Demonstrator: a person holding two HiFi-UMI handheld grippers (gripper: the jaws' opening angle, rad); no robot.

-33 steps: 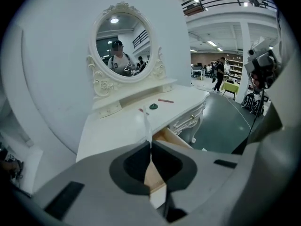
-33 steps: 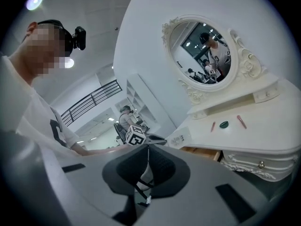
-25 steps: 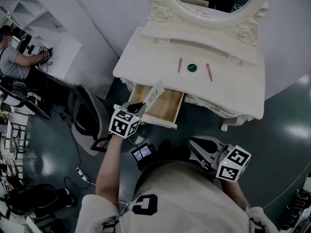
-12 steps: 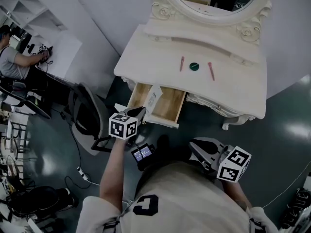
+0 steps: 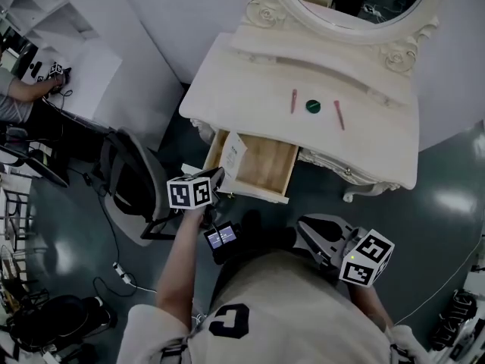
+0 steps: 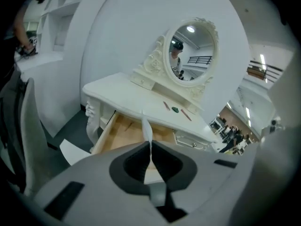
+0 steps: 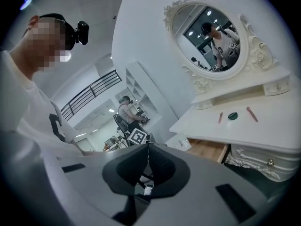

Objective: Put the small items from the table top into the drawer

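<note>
White table point(image 5: 242, 74) has its drawer point(image 5: 269, 165) open mid-frame; the thin card point(image 5: 234, 156) pinched in the left gripper point(image 5: 220, 175) may slip and miss it, right gripper point(image 5: 301, 224) closed on nothing

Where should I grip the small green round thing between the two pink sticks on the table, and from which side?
Grip the green disc by its rim, coming straight down from above: it lies flat and low. Probably pinch it front to back, since the left pink stick and the right pink stick flank it without touching.
</note>
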